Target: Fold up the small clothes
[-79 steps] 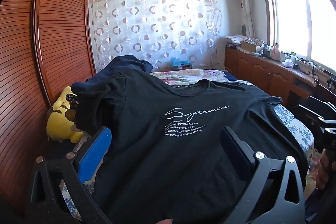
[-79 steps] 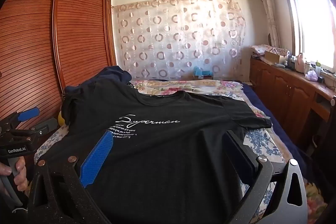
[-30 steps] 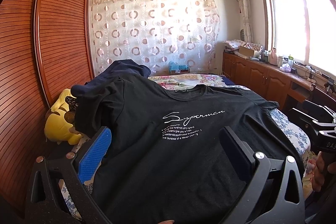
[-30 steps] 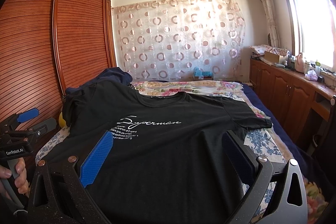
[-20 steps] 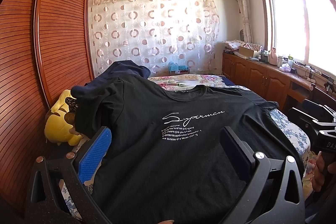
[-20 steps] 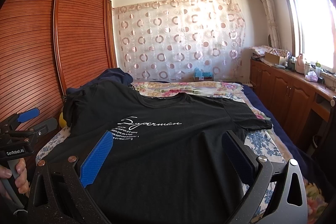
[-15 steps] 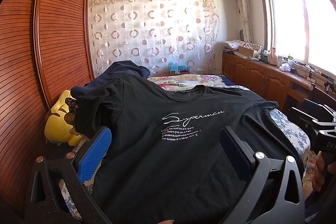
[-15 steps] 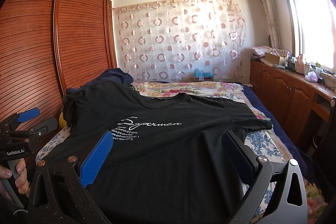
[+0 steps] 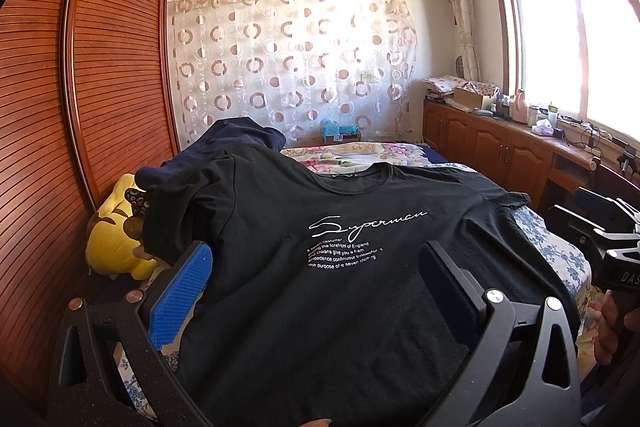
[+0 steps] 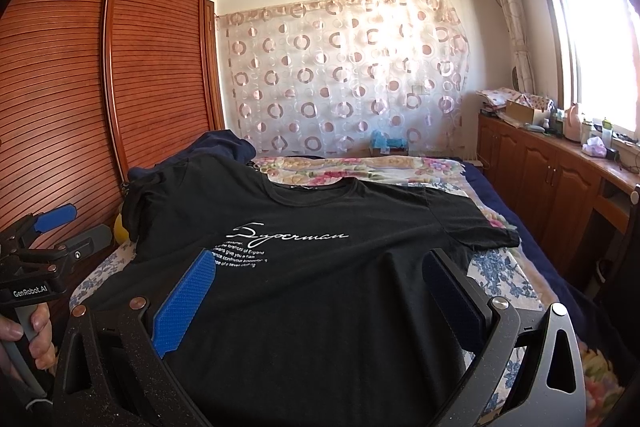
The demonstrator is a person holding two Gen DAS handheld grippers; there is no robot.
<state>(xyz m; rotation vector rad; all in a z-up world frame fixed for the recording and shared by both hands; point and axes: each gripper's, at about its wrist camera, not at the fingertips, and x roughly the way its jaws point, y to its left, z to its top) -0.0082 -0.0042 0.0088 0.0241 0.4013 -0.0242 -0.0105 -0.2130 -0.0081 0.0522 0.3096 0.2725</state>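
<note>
Left wrist view: black T-shirt [image 9: 320,267] lies face up on the bed [image 9: 552,243], white "Superman" print readable, collar toward the far end, hem toward the person. Left gripper [image 9: 316,291] hovers over the hem end, jaws spread wide, nothing between them; blue pad on one finger, dark pad on the other. Right gripper [image 10: 320,295] likewise: jaws wide apart, empty, over the shirt's lower half.

Relative to the shirt: its left sleeve [image 9: 184,211] is draped over a dark navy garment [image 9: 236,139] heaped at that shoulder, so it does not lie flat. A yellow plush toy [image 9: 116,239] sits just beside that sleeve, against the wooden wardrobe [image 9: 80,107]. The right sleeve [image 10: 480,231] lies flat and spread on the floral sheet. The hem itself is hidden below the gripper frames in both views; probably smooth, but I cannot confirm it.

Step in hand, as I judge it: start of the fold. Shirt is laid out, no crease made, neither tool in contact with cloth.

Next move calls for: lowering one or both grippers to a shirt edge, closing on a single layer, and carrying a side or sleeve inward across the print. The left sleeve needs lifting clear of the navy garment first, lest both get pinched together.
</note>
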